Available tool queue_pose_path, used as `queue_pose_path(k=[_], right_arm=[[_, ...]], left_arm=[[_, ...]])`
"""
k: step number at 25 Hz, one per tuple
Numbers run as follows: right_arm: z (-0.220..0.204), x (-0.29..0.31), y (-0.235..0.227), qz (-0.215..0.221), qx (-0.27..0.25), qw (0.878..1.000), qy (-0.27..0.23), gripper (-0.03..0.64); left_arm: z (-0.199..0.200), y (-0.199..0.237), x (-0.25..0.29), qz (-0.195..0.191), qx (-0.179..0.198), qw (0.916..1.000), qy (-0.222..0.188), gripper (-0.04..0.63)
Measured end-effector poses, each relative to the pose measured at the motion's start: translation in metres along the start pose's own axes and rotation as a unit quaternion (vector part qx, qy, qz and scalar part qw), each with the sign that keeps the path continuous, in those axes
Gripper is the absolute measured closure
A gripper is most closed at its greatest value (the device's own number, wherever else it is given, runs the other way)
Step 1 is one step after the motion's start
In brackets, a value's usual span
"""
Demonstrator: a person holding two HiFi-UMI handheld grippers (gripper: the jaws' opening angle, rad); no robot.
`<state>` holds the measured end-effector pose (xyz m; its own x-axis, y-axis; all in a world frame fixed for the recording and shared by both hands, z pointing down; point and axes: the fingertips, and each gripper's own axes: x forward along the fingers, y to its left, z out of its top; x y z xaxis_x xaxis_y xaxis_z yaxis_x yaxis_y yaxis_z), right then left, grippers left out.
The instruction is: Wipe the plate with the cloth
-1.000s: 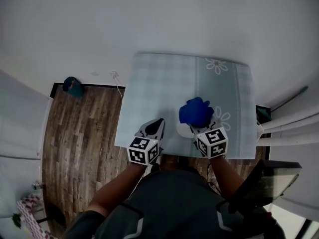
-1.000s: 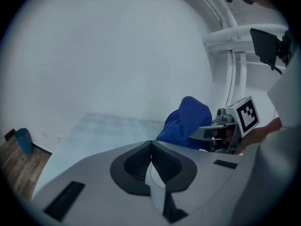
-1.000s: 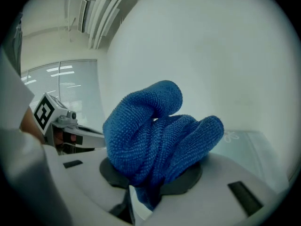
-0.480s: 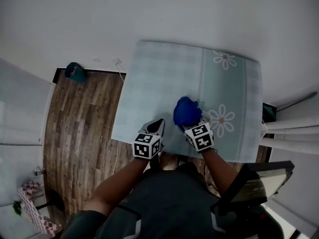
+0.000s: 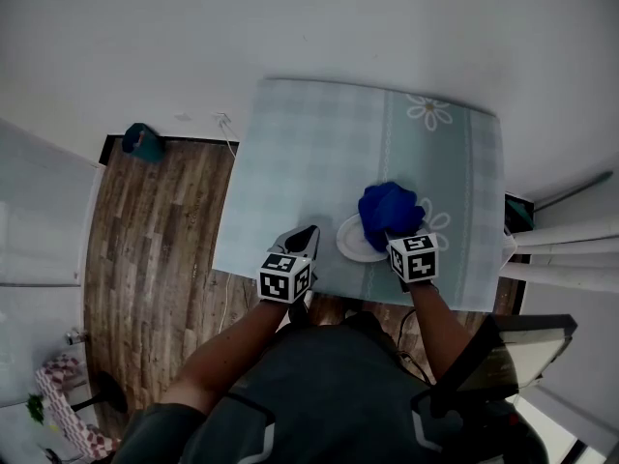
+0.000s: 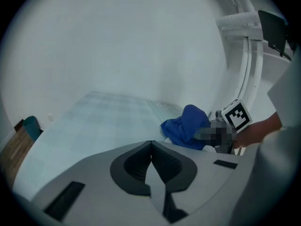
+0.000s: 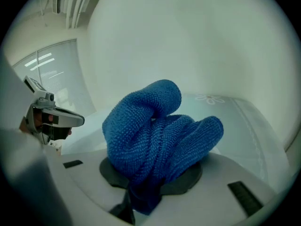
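A white plate [image 5: 354, 242] lies near the front edge of the table [image 5: 309, 172], which has a pale checked cover. My right gripper [image 5: 395, 236] is shut on a bunched blue cloth [image 5: 390, 209], holding it over the plate's right part; the left part of the plate shows bare. In the right gripper view the blue cloth [image 7: 153, 131] bulges out of the shut jaws of the right gripper [image 7: 143, 192]. My left gripper [image 5: 307, 237] is shut with nothing in it, low over the table left of the plate. From the left gripper [image 6: 151, 147] the cloth [image 6: 186, 126] appears ahead to the right.
Wooden floor [image 5: 155, 259] lies left of the table, with a teal object [image 5: 141, 141] and a white cable [image 5: 229, 162] by the wall. A dark screen [image 5: 513, 351] stands at the lower right. White daisy prints [image 5: 430, 111] mark the table cover's right side.
My right gripper has carried the blue cloth to the right across the plate, so the plate's left part now shows. The left gripper has stayed by the table's front edge, still shut.
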<state>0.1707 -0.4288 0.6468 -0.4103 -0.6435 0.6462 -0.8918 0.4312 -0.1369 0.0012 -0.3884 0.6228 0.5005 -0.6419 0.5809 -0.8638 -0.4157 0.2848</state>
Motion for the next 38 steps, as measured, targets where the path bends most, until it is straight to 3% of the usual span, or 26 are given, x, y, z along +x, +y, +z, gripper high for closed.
queue_pose_path(k=[7,12,15,17,25,35,38], right_arm=[[0.005,-0.021,-0.022,-0.040,0.021,0.999,-0.013,0.499],[0.030,-0.020,0.053,0.038,-0.015,0.998,-0.038,0.499],[0.024,-0.009,0.103,0.091,-0.037,0.995,-0.025,0.499],[0.011,0.001,0.119,0.103,-0.048,0.994,-0.005,0.499],[-0.016,0.008,0.077,0.060,-0.053,0.996,0.034,0.499],[-0.025,-0.031,-0.023,-0.057,0.024,0.998,0.033,0.499],[-0.025,-0.044,-0.028,-0.067,0.035,0.997,0.026,0.499]], left_arm=[[0.001,0.000,-0.004,-0.003,0.004,1.0000,-0.004,0.586],[0.000,0.008,-0.011,0.004,-0.003,1.0000,-0.009,0.584],[0.000,0.010,-0.017,0.005,-0.006,0.9999,-0.011,0.586],[-0.001,0.010,-0.020,0.005,-0.007,0.9999,-0.009,0.584],[-0.004,0.006,-0.021,0.000,0.000,1.0000,-0.004,0.586],[0.002,-0.008,-0.021,-0.016,0.018,0.9997,-0.010,0.586],[0.000,-0.010,-0.024,-0.016,0.018,0.9997,-0.011,0.586]])
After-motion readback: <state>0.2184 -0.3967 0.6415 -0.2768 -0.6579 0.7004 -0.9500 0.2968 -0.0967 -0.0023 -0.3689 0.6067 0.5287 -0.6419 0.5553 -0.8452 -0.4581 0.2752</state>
